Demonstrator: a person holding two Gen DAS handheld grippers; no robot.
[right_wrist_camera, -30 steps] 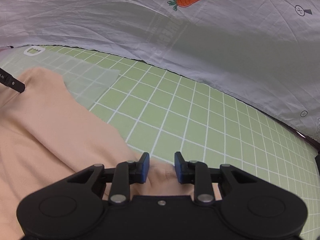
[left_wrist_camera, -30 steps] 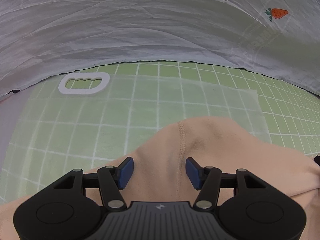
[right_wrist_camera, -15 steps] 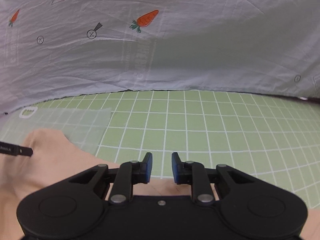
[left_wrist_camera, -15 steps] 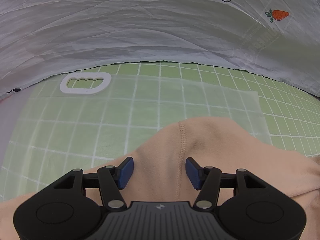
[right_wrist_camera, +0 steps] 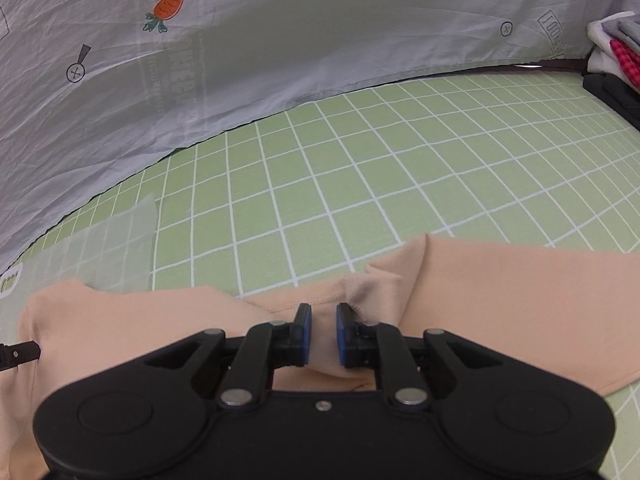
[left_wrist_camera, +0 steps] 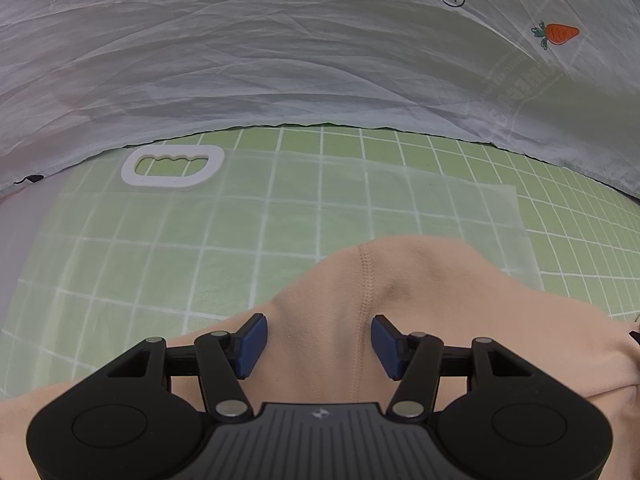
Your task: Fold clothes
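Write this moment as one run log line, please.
task: fold clothes | left gripper: open over peach garment | right gripper: just been closing, garment fold between | surface: green grid mat

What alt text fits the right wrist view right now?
The right gripper, jaws just closing, pinches a bunched fold of the peach garment on the green grid mat. A grey carrot-print sheet hangs behind.

A green grid mat (right_wrist_camera: pixel 360 184) carries everything. On it lie a peach garment (left_wrist_camera: pixel 420 280), a translucent sheet (left_wrist_camera: pixel 200 240) with a white handle (left_wrist_camera: pixel 172 166), and folded clothes (right_wrist_camera: pixel 616 52) at the far corner.
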